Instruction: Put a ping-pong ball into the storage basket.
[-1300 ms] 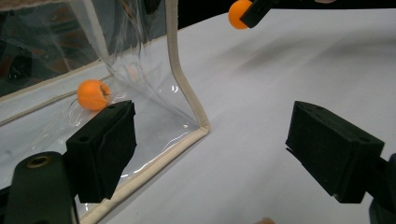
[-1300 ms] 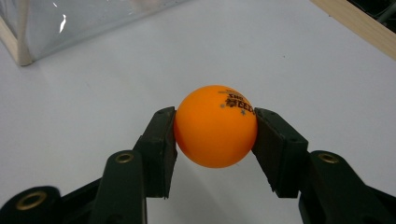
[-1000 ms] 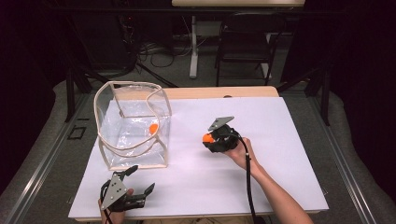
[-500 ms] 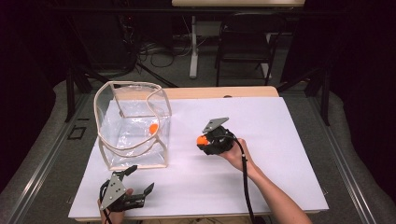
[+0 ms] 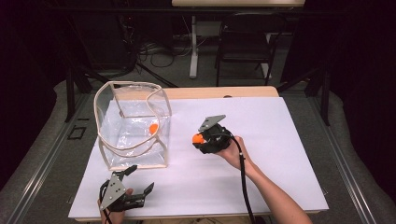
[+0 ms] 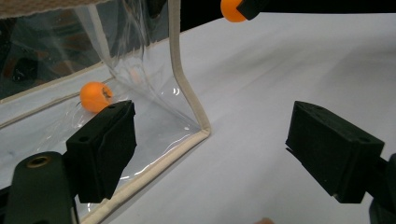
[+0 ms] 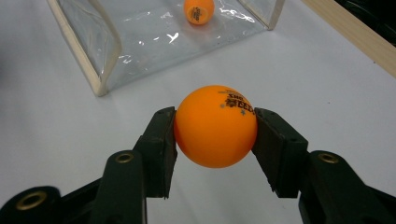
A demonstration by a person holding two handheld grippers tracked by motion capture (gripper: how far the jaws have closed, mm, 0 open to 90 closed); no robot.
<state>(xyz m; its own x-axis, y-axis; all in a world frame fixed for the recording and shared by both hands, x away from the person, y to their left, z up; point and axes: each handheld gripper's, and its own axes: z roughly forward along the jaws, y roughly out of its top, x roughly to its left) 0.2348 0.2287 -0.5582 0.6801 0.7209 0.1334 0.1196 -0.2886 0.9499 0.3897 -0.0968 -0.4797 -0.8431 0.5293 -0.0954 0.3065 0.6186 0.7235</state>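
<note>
High view
Right tool (image 5: 200, 138): over the middle of the white worktop (image 5: 280, 140), jaws pinched on an orange ball (image 5: 198, 138).
Left tool (image 5: 136, 183): low at the near left edge, jaws spread wide, nothing between them.
Clear bag (image 5: 133, 125): stands open on the worktop's left part, beige-trimmed; a second orange ball (image 5: 153, 128) lies inside.

Left gripper view
Left tool (image 6: 212, 144): jaws far apart, empty, just above the white sheet.
Clear bag (image 6: 154, 88): its near corner sits between the jaws' line of sight, at left; the ball inside (image 6: 95, 96) rests on the bag's floor.
Held ball (image 6: 232, 9): at the top edge, in the other tool's grip.

Right gripper view
Right tool (image 7: 215, 133): both pads press the ball's (image 7: 215, 126) sides, closed to the ball's width.
Writing: black print on the held ball, too small to read.
Clear bag (image 7: 100, 51): beyond, with its ball (image 7: 199, 10).
</note>
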